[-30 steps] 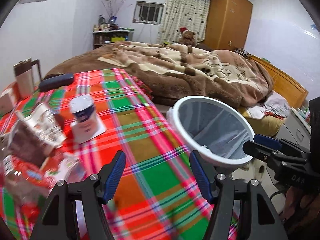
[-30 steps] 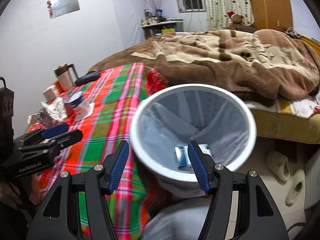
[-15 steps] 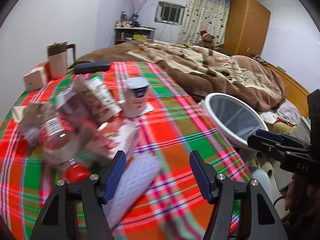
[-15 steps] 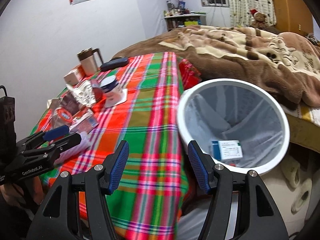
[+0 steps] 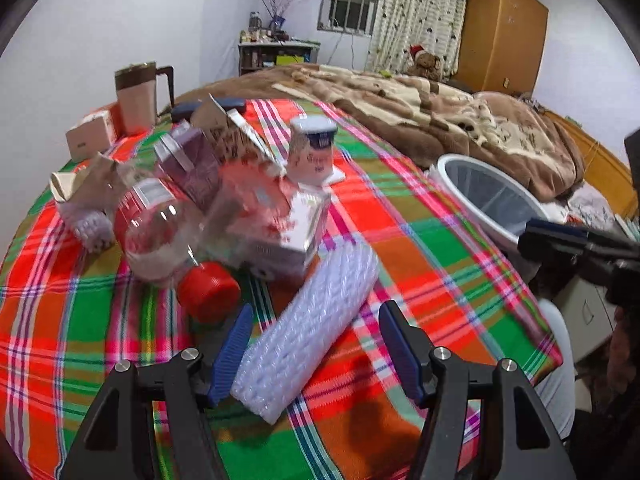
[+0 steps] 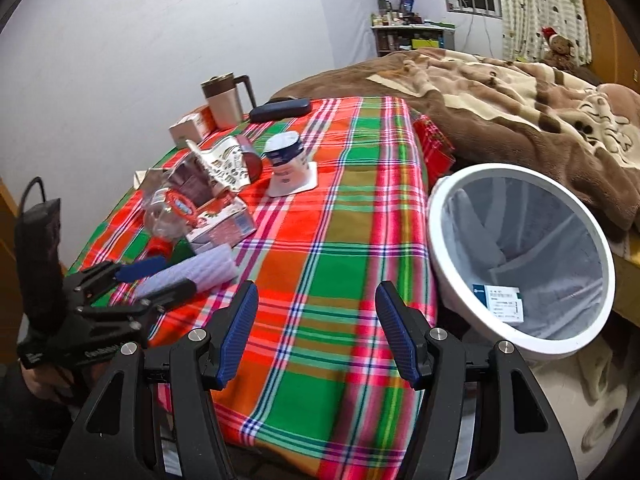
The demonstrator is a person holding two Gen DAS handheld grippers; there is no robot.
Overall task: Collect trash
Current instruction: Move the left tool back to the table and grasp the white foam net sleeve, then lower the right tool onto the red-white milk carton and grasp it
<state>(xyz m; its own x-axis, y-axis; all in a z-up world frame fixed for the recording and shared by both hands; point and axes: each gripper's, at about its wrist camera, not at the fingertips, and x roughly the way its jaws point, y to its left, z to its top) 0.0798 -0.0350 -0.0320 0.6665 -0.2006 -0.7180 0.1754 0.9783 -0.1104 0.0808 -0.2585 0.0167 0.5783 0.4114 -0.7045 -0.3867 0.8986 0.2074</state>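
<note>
a bed under a rumpled brown and cream blanket (image 5: 460, 120) fills the far side of the room, and beside it a tabletop under a red, green and orange plaid cloth (image 5: 420, 240) carries the rubbish to be collected. a round white waste bin lined with a grey bag (image 6: 520, 256) stands just off the tabletop's edge between table and bed, apparently put there so trash can go straight in; a small white and blue box (image 6: 498, 302) already lies at its bottom. the litter sits heaped on the far left of the cloth: a clear plastic bottle with a red cap (image 5: 160, 232), a crushed pink and white carton (image 5: 280, 224), an upturned white yoghurt pot (image 5: 314, 150). nearest lies a ribbed white foam sleeve (image 5: 308, 340), flat on the cloth, its near end between the spread blue pads of the left tool (image 5: 316, 352), which grips nothing yet and looks lined up to take it. the right tool (image 6: 318, 332) hovers wide open and empty above bare cloth, the bin just to its right.
</note>
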